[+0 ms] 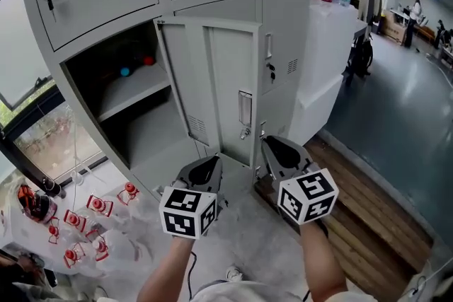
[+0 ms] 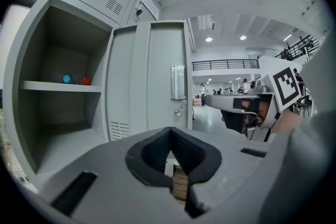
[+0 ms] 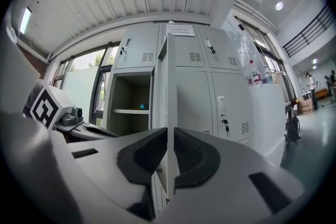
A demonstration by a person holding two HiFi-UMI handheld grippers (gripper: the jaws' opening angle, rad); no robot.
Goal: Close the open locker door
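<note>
The open locker door (image 1: 212, 81) looks like thin, stiff metal, probably light. A push near its handle (image 1: 245, 109) should work best. The left gripper (image 1: 212, 163) and right gripper (image 1: 269, 143) are closed and empty.

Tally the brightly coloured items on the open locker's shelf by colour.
Blue item: 1
Red item: 1
Total: 2
</note>
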